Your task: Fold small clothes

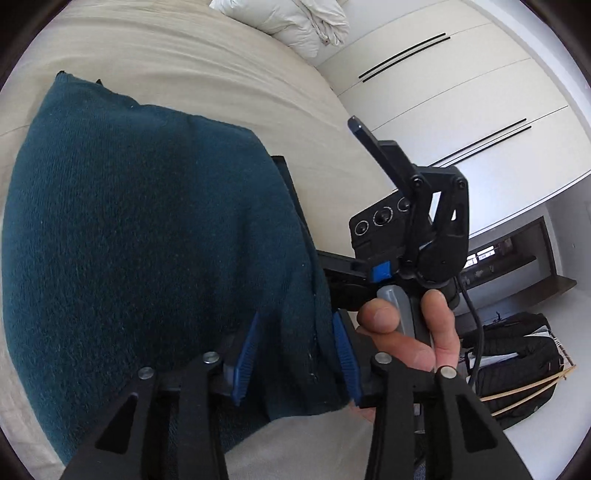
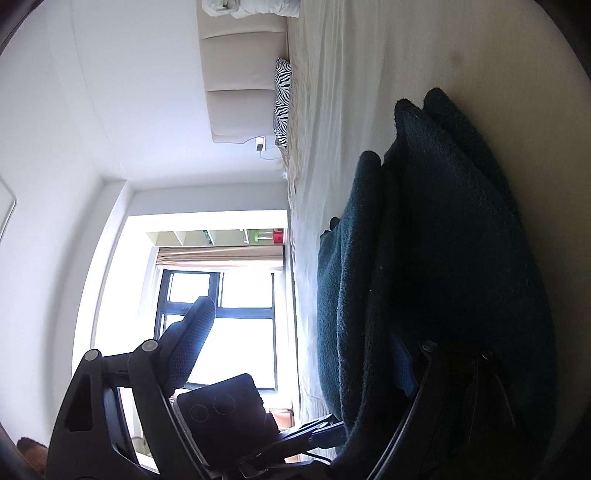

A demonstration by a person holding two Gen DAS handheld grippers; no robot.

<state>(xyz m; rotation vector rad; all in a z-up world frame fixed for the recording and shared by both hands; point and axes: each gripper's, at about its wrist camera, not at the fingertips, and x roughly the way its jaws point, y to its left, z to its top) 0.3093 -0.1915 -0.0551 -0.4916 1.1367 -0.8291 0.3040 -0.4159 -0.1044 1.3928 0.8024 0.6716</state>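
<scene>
A dark teal knit garment (image 1: 147, 240) hangs folded over the beige bed (image 1: 203, 66). My left gripper (image 1: 295, 363) has its blue pads on either side of the garment's lower right edge, with cloth between them. My right gripper (image 1: 373, 155) shows in the left wrist view, held by a hand at the garment's right side. In the right wrist view the garment (image 2: 424, 258) hangs in thick folds, and my right gripper (image 2: 295, 354) is open wide, one blue finger (image 2: 188, 343) free against the window, the other (image 2: 402, 365) against the cloth.
White pillows (image 1: 295, 22) lie at the head of the bed. White wardrobe doors (image 1: 461, 92) stand to the right, a black backpack (image 1: 517, 347) on the floor below. A zebra cushion (image 2: 282, 103) and a bright window (image 2: 229, 306) show in the right wrist view.
</scene>
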